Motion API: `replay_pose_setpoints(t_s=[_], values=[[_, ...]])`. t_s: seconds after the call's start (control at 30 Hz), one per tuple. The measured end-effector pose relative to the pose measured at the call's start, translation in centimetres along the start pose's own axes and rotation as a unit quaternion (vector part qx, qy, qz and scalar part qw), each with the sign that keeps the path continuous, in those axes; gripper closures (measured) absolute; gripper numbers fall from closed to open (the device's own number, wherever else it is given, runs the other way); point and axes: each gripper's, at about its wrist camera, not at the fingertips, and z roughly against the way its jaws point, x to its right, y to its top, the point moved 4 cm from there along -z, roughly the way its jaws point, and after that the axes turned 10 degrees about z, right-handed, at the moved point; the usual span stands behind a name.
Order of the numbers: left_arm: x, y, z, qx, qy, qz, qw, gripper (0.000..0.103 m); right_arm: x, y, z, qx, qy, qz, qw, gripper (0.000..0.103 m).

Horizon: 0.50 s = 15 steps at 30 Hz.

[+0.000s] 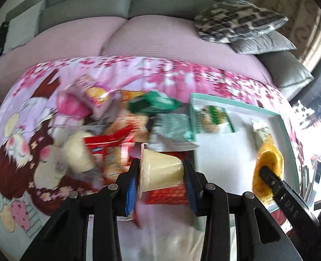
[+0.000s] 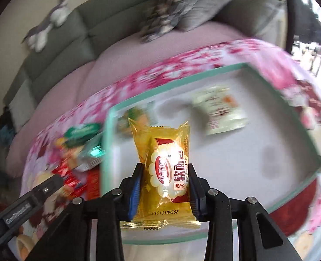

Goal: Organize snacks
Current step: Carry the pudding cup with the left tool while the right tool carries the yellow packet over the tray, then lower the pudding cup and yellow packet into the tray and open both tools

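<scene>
My left gripper (image 1: 161, 170) is shut on a pale yellow pudding cup (image 1: 160, 169) lying sideways between its pads, above a pile of snack packets (image 1: 117, 130) on the pink cartoon blanket. My right gripper (image 2: 166, 181) is shut on a yellow bread packet (image 2: 164, 167) with red and white lettering, held over the white tray with a teal rim (image 2: 108, 143). In the left wrist view the same yellow packet (image 1: 268, 163) and one right finger (image 1: 271, 179) hang over the tray (image 1: 279, 119). Inside the tray lie a green-and-white packet (image 1: 215, 118) and a pale packet (image 2: 220, 112).
The blanket (image 1: 40, 113) covers a pink mattress with a grey sofa back (image 1: 138, 2) behind. Patterned and grey cushions (image 1: 243, 24) lie at the far right. A plush toy (image 2: 49, 24) rests on the sofa back. The left gripper's body (image 2: 29, 204) shows at the lower left of the right wrist view.
</scene>
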Motion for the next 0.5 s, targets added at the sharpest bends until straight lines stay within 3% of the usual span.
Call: replay_pose_setpoints(t_s=[0.17,0.37,0.5], values=[[4.2,-0.6,-0.8,-0.001,-0.020,-0.045,0.9988,0.063,5.0,0.2,0.6,0.005,-0.083,-0.036,0.996,0.063],[8.5,-1.3,-2.0,-0.001,-0.040,-0.095,0.9946,0.063,8.6,1.0,0.8,0.012,-0.124,-0.057,0.991,0.063],[10.0,-1.5,-3.5,-0.012,-0.037,-0.116,0.9925,0.063,9.7,1.3,0.6,0.016,-0.127,-0.063,0.990,0.063]])
